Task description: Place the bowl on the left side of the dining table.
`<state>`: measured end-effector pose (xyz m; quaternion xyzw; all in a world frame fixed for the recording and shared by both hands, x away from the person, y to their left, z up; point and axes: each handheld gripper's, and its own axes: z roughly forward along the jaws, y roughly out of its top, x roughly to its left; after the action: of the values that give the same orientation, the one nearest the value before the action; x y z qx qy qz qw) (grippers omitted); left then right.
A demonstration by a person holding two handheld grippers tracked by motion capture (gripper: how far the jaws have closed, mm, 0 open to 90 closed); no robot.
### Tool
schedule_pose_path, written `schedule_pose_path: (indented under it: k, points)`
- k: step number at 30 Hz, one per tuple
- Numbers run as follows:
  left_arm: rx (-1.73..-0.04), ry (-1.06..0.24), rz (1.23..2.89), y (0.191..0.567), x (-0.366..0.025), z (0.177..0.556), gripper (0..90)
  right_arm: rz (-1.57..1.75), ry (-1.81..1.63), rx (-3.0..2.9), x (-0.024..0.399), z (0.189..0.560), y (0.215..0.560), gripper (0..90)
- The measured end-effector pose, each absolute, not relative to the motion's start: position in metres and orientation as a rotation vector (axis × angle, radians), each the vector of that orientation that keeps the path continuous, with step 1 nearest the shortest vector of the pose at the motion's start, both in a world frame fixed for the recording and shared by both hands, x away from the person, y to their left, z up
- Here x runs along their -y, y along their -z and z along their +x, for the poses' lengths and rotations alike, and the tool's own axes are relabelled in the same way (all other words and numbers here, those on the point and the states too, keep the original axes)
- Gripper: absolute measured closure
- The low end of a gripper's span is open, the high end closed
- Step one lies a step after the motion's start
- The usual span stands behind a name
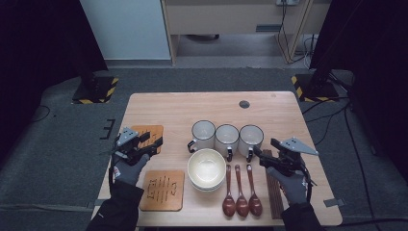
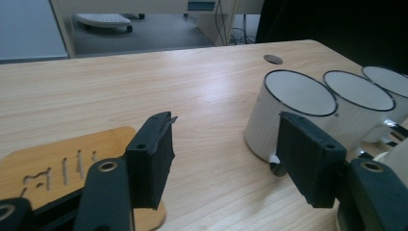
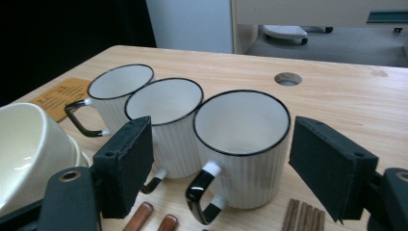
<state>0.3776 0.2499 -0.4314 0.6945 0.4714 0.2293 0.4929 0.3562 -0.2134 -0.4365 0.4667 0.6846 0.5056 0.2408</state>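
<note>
Three white mugs with black rims stand in a row at mid-table: left mug (image 1: pixel 203 133), middle mug (image 1: pixel 226 138), right mug (image 1: pixel 250 138). In front of them are stacked cream bowls (image 1: pixel 207 168) and three brown spoons (image 1: pixel 241 192). My left gripper (image 1: pixel 153 143) hovers open over the far wooden coaster (image 1: pixel 153 131), with nothing between its jaws. In the left gripper view, the left gripper (image 2: pixel 225 122) faces the left mug (image 2: pixel 288 115). My right gripper (image 1: pixel 260 153) is open just right of the right mug. In the right gripper view, the right gripper (image 3: pixel 221 126) has that mug (image 3: pixel 243 144) ahead of its jaws, untouched.
A second wooden coaster (image 1: pixel 163 189) lies near the front edge at left. Dark brown chopsticks (image 1: pixel 274 190) lie right of the spoons. A cable hole (image 1: pixel 244 104) sits in the far part of the wooden table (image 1: pixel 168 108). Black stands rise beyond the table's far corners.
</note>
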Motion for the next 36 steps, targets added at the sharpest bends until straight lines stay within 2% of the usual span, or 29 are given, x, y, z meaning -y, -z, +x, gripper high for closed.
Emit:
schedule_pose_path:
  k: [36]
  points:
    - [-0.981,-0.425,1.703,0.425,-0.194,0.361,36.1,1.153,-1.47,-1.944,0.162,0.356,0.41,30.3]
